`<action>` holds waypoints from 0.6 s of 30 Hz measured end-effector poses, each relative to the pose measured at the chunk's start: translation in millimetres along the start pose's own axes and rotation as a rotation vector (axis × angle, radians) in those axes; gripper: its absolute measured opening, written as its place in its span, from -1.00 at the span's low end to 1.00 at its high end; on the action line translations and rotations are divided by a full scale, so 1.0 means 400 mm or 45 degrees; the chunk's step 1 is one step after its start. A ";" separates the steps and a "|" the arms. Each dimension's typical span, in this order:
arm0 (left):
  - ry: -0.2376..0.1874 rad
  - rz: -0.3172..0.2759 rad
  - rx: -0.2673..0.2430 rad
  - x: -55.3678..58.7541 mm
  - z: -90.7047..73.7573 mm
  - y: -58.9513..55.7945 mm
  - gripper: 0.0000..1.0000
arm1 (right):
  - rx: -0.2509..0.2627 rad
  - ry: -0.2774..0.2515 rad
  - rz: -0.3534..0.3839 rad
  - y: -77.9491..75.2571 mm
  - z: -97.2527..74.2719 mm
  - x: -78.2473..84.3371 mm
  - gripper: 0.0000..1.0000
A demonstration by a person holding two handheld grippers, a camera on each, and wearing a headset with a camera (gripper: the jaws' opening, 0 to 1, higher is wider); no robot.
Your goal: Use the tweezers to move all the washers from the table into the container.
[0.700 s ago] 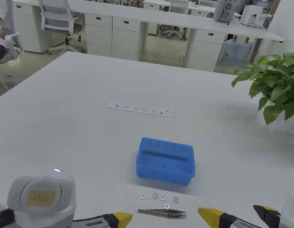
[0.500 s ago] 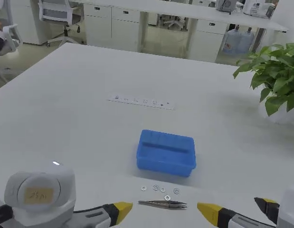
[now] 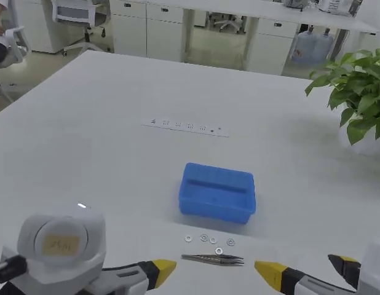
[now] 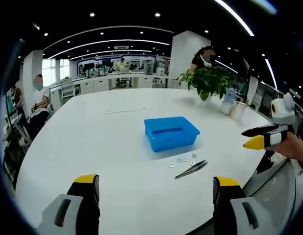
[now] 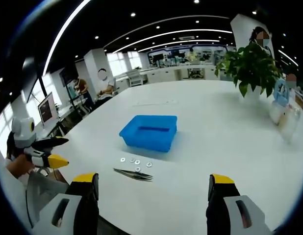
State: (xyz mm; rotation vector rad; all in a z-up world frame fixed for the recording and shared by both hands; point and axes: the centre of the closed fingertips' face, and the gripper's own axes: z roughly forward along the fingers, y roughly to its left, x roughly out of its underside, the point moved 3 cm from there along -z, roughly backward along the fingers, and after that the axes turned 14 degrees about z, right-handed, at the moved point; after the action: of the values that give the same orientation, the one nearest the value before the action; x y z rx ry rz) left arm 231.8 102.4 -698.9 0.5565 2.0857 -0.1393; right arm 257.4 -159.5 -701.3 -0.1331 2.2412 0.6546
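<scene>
Beside the blue container (image 3: 217, 192), on its person-facing side, washers (image 3: 209, 239) lie loose on the worktop (image 3: 104, 153). The tweezers (image 3: 213, 259) lie just past them (untouched). Farther from the container, left claw (image 4: 155, 180) and right claw (image 5: 152, 178) gape wide, empty.
</scene>
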 end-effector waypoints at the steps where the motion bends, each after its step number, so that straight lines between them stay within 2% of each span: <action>1: 0.000 0.001 0.000 0.000 0.000 0.000 0.98 | 0.001 0.002 -0.003 -0.001 0.000 -0.001 0.85; 7: 0.003 0.000 0.004 -0.001 0.002 0.001 0.98 | 0.000 -0.004 0.008 -0.003 0.002 -0.007 0.84; 10: 0.002 0.008 0.013 -0.003 0.005 -0.001 0.88 | -0.003 0.005 0.000 0.000 0.007 -0.006 0.84; 18: 0.025 0.024 0.027 0.005 0.015 -0.005 0.91 | 0.004 0.017 -0.020 -0.001 0.013 -0.004 0.84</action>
State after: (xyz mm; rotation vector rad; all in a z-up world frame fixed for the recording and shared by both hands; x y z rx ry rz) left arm 234.7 99.4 -704.1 0.5919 2.0995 -0.1456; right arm 261.8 -157.3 -703.2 -0.1540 2.2517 0.6436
